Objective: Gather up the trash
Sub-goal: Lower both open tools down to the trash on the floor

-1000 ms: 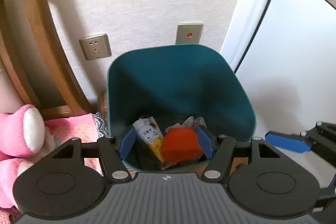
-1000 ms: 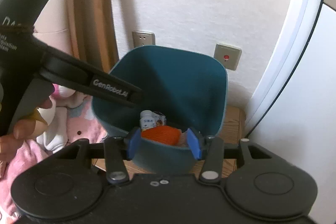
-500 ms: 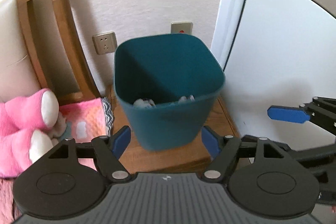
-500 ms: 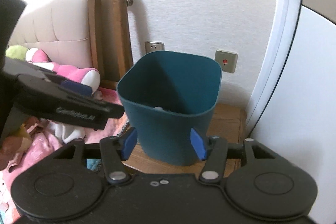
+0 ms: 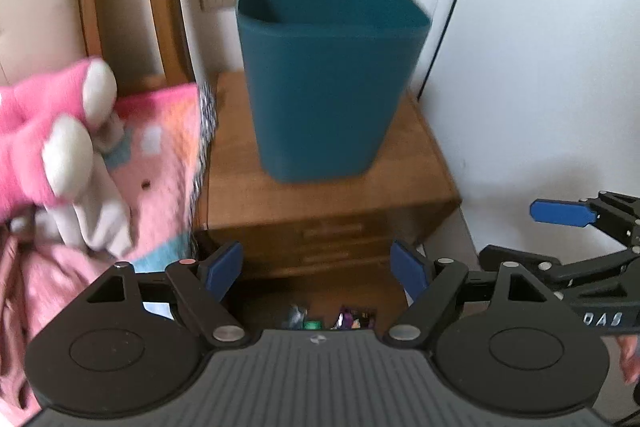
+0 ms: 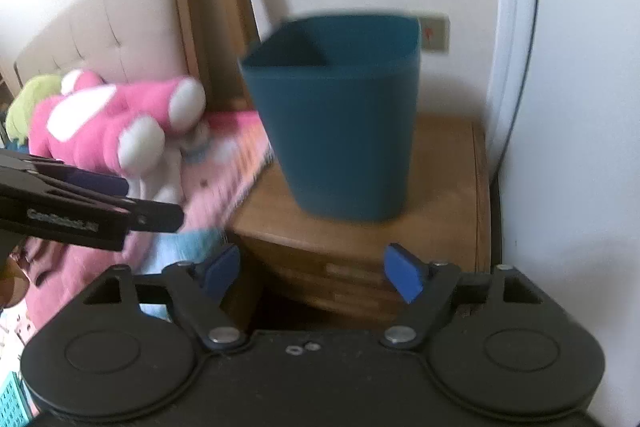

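A teal trash bin (image 5: 326, 83) stands on a wooden nightstand (image 5: 320, 203); it also shows in the right wrist view (image 6: 340, 123). Its contents are hidden from this height. My left gripper (image 5: 318, 269) is open and empty, low in front of the nightstand. My right gripper (image 6: 314, 271) is open and empty, also in front of the nightstand and to the right of the left one. Some colourful wrappers (image 5: 332, 319) lie in shadow on the floor below the left gripper.
A pink plush toy (image 6: 112, 131) and pink bedding (image 5: 160, 155) lie on the bed left of the nightstand. A wooden headboard post (image 6: 208, 11) stands behind. A white door or panel (image 5: 540, 67) is at the right.
Both grippers have pulled back and down from above the bin to in front of the nightstand. The bin's contents are no longer visible. Both stay open and empty.
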